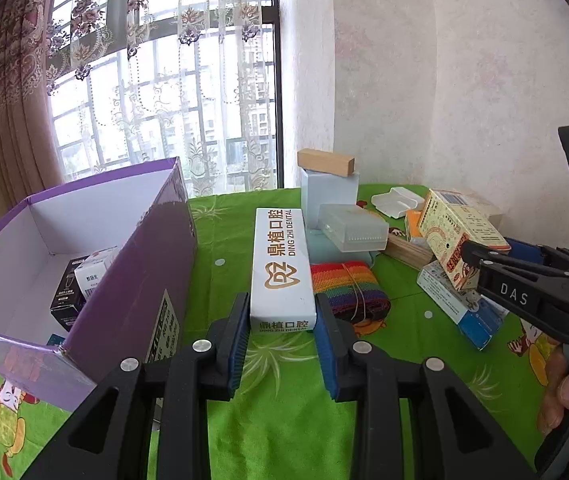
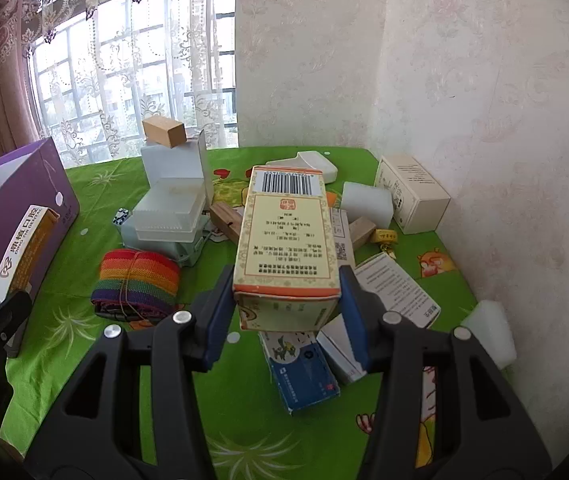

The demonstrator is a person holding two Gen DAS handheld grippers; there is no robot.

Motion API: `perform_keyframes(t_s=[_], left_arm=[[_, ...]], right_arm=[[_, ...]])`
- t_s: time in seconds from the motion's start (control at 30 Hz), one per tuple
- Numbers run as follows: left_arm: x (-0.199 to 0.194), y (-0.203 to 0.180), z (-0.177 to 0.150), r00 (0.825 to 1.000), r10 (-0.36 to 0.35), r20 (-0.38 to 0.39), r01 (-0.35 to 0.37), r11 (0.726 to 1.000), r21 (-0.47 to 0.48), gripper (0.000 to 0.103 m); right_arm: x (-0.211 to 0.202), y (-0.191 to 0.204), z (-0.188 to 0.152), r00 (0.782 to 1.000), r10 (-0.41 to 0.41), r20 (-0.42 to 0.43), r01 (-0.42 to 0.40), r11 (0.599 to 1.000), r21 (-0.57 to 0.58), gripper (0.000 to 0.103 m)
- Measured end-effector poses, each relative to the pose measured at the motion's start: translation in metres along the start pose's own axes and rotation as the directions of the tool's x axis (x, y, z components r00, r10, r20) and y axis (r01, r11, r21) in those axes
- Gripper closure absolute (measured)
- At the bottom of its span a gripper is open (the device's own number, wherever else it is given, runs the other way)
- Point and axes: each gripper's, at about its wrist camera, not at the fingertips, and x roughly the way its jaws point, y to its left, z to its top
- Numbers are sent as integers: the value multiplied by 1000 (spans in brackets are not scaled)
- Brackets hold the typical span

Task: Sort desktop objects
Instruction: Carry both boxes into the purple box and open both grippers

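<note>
Left hand-held gripper (image 1: 282, 344) clamps a long white box (image 1: 282, 268) lifted beside the purple box (image 1: 136, 264). Right hand-held gripper (image 2: 286, 312) pinches a yellow medicine box (image 2: 286, 240) above the green surface (image 2: 68, 292), near a rainbow strap (image 2: 136, 280).

A window (image 1: 164, 100) with lace and floral curtains (image 1: 16, 92) is seen at far left; pale patterned wallpaper (image 2: 464, 80) covers the right wall.
</note>
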Motion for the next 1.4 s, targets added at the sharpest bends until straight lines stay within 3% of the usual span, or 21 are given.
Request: perform_keyframes(t_s=[0.27,0.57,0.83,1.2,1.27,1.33,1.4], left_arm=[[-29,33,20,994,-18,104,24,998,-59,71],[-52,114,33,979,114,168,-79,977,-199,71],[-52,189,25,961,247,125,-204,937,-284,71],[-49,261,21,943,321,85,-289,920,-265,71],[-46,271,19,940,333,68,-304,913,-271,71],[-44,280,14,938,344,37,-320,903,-287,62],[-45,288,10,940,341,25,-317,895,-315,47]], right_arm=[[-44,20,14,993,84,86,-88,995,45,50],[-70,99,31,953,278,122,-275,960,-45,50],[-69,180,34,905,413,100,-401,909,-117,50],[-53,285,26,859,511,27,-497,847,-190,50],[-49,303,25,842,539,5,-526,823,-212,50],[-44,319,22,816,577,-17,-564,791,-236,49],[-41,331,17,813,581,-42,-570,778,-267,43]])
